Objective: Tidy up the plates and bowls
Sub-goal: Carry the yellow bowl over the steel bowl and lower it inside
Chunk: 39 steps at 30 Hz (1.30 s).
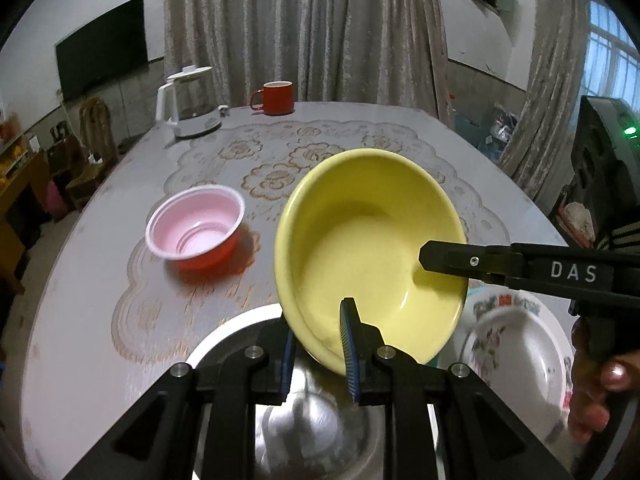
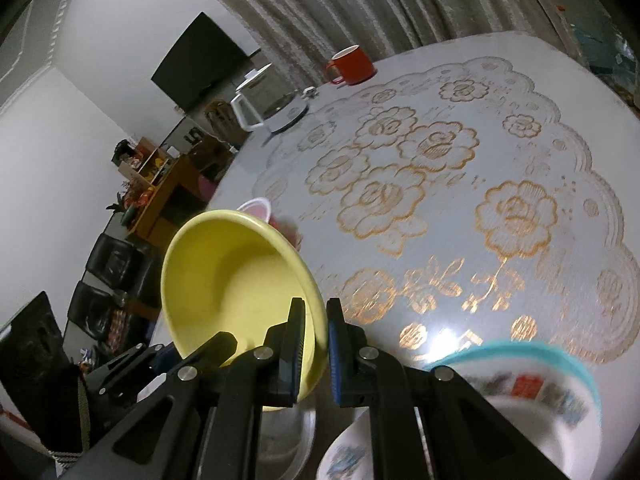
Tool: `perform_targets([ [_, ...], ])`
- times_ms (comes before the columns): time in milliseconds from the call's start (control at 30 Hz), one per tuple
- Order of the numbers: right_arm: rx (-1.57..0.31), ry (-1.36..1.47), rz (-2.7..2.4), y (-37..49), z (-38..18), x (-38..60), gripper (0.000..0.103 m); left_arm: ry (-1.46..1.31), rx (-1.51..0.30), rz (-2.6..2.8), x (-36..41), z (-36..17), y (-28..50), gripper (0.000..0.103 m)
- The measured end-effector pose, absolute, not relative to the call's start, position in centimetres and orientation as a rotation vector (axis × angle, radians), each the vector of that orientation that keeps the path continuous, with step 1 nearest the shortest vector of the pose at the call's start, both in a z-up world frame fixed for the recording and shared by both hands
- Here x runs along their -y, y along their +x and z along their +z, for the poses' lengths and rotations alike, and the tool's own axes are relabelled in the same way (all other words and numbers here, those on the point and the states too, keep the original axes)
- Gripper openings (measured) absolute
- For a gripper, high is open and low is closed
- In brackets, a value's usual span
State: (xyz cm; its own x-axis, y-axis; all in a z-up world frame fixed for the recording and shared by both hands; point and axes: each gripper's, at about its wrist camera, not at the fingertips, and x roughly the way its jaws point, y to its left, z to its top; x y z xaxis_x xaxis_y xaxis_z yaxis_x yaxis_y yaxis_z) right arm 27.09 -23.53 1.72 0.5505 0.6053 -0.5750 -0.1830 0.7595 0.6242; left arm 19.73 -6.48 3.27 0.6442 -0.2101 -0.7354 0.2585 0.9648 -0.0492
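A yellow bowl hangs tilted above the table, gripped from two sides. My left gripper is shut on its near rim. My right gripper comes in from the right and is shut on the right rim. Right beneath the yellow bowl sits a steel bowl. A white flower-patterned bowl with a teal rim stands at the near right. A pink-lined red bowl rests on the table to the left.
A red mug and a white kettle stand at the table's far edge. The lace-patterned tabletop lies between them and the bowls. A person's hand holds the right gripper's handle.
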Motion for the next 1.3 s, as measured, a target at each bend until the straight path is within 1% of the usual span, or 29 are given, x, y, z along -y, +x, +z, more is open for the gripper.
perform_targets([
  [400, -0.883, 0.512, 0.570, 23.3, 1.2, 19.1, 0.010, 0.000, -0.842, -0.238, 1.8, 2.1, 15.5, 0.021],
  [833, -0.966, 0.455, 0.565, 21.8, -0.9, 17.2, 0.011, -0.008, -0.892, -0.232, 0.7, -0.4, 14.1, 0.021],
  [1300, -0.990, 0.432, 0.556, 21.2, -1.8, 16.9, 0.011, 0.008, -0.895, -0.220, 0.8, -1.2, 13.9, 0.021],
])
